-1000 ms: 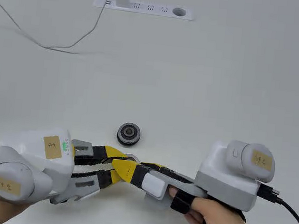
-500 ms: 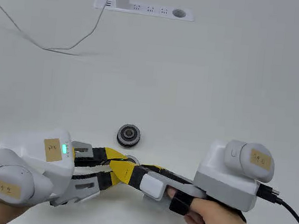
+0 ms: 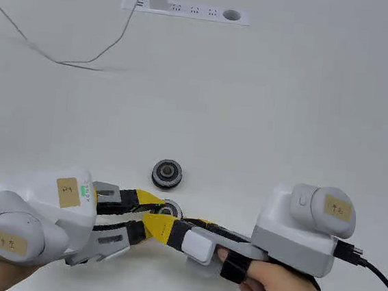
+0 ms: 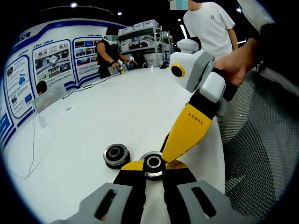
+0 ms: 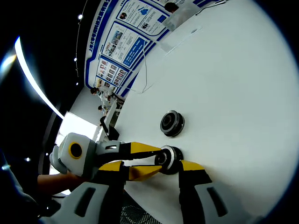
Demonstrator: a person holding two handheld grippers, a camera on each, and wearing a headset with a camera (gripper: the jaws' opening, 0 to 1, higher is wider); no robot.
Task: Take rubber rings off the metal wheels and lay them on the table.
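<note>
**Right claw slides lower across the held wheel**

Since a second ago the right claw point(image 5: 170, 166) has slipped a little lower and further left, so that its yellow jaw now crosses under the tips of the left claw point(image 4: 154, 168). The left claw and both wheels lie as they did.

The left claw is clamped on the held wheel point(image 3: 169, 209), with one yellow tip pressed to each side of it. The right claw comes in from the right, and its two jaws stand apart with that same wheel between them. Both tips are at the wheel's rim, but whether they pinch it cannot be told.

The held wheel sits low over the worktop point(image 3: 286, 113), near the near edge. Just beyond the claws, apart from them, the free wheel point(image 3: 167, 174) lies flat with its dark rubber ring point(image 3: 156, 176) on it.

Well away, at the far edge, a power strip point(image 3: 186, 10) lies along the worktop. A cable point(image 3: 92, 59) trails from it toward the left edge.
</note>
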